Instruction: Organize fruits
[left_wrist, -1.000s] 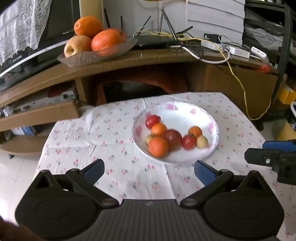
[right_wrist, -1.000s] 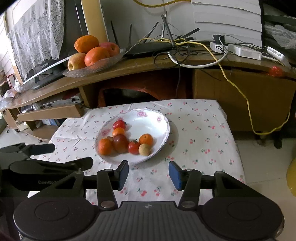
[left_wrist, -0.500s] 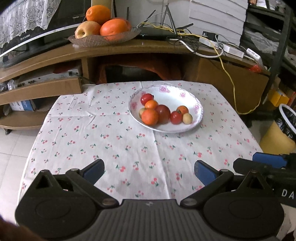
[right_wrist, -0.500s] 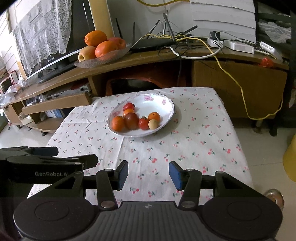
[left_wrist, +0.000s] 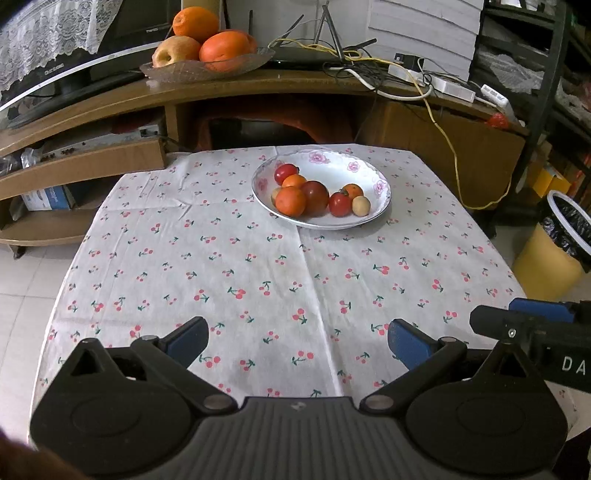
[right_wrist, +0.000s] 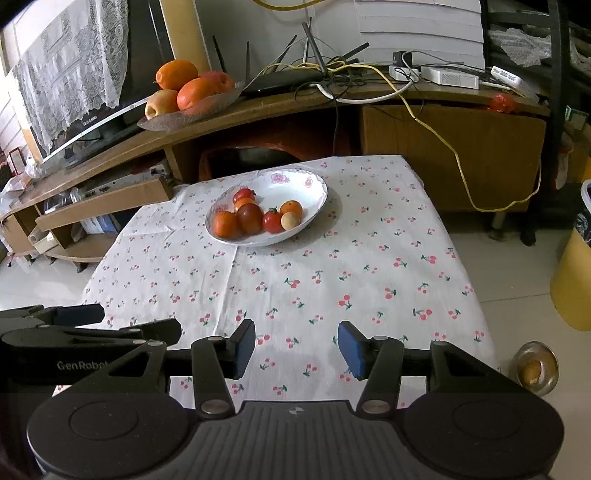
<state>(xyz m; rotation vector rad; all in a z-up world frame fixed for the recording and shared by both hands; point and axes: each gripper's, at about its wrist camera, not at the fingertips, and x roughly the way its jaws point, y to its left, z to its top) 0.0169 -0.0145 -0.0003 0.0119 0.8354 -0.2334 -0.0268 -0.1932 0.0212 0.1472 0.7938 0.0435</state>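
In the left wrist view the left gripper (left_wrist: 297, 341) gapes wide and empty at the bottom of the frame, and the white bowl (left_wrist: 373, 173) of small fruits (left_wrist: 314, 195) has receded to upper centre — farther off than a second ago. In the right wrist view the right gripper (right_wrist: 296, 349) stands moderately open, holding nothing, over the cherry-print tablecloth (right_wrist: 332, 277); the bowl (right_wrist: 314, 184) — fruits (right_wrist: 255, 218) inside — likewise sits smaller, at centre-left.

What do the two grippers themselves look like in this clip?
Both match: black plastic bodies with a ribbed centre panel, two round discs, silver pivot screws and blue pads on black fingers. The left gripper shows white "GenRobot" lettering on its side in the right view; the right gripper shows "DA" in the left view. No cables or sleeves show.
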